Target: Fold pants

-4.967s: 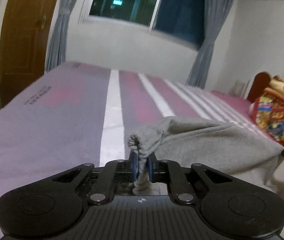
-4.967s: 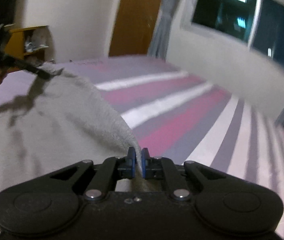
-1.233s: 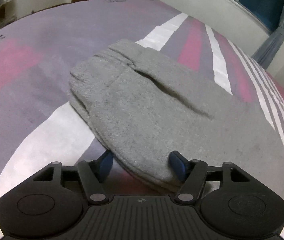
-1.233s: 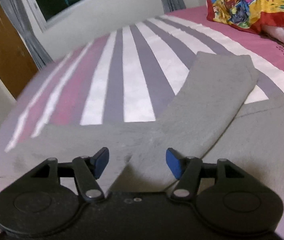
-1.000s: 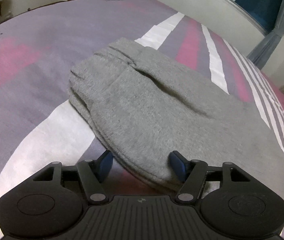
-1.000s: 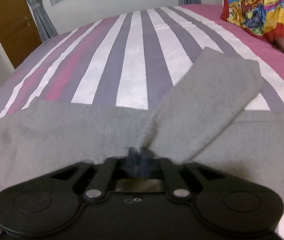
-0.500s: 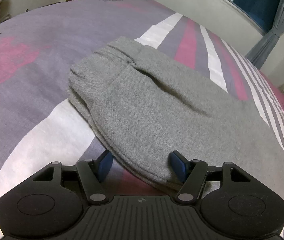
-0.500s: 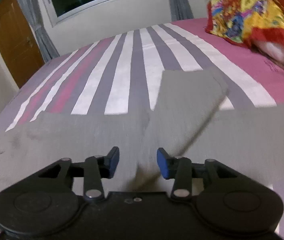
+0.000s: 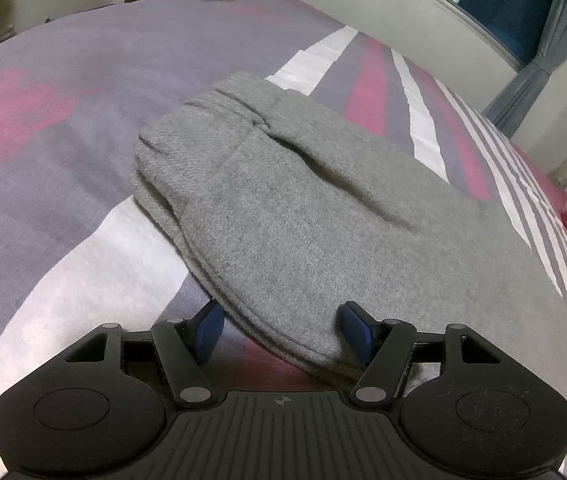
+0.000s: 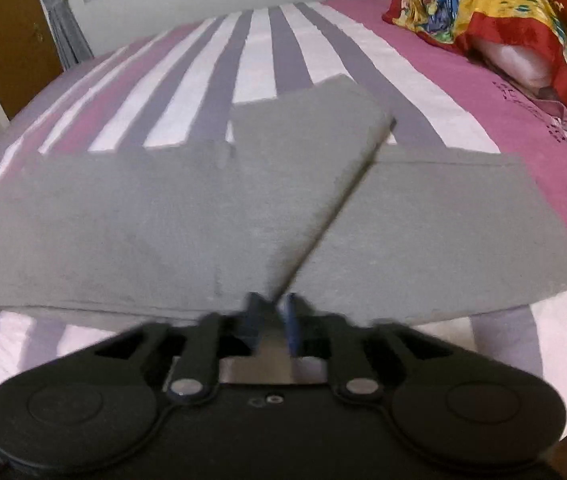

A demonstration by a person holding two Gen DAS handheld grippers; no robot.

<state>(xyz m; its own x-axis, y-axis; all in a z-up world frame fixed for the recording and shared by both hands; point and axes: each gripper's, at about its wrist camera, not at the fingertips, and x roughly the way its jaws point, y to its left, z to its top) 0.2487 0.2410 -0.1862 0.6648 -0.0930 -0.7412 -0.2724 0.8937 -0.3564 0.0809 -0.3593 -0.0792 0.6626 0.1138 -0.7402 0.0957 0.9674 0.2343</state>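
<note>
Right gripper (image 10: 271, 314) looks pinched down on the near edge of the grey pants (image 10: 219, 216), right about where the two legs split, though that view is pretty motion-blurred so take the exact bite with a grain of salt. Left gripper (image 9: 281, 330) is wide open with its blue pads (image 9: 357, 330) straddling the near hem of the waist end, nothing clamped. Pants are spread on the striped bedsheet (image 9: 83, 248), one leg (image 10: 315, 136) angled off away from the other, so my guess is the step in hand is bringing the legs together lengthwise. If it were me I'd make sure the right side has only the layer I mean to move, lift just enough to clear the sheet, and sweep the stray leg over so its edges line up with the other one. Left should probably close on the waistband (image 9: 219, 108) area or pin it so the whole thing doesn't drag. Fleece-looking fabric like this tends to bunch, so slow and low
</note>
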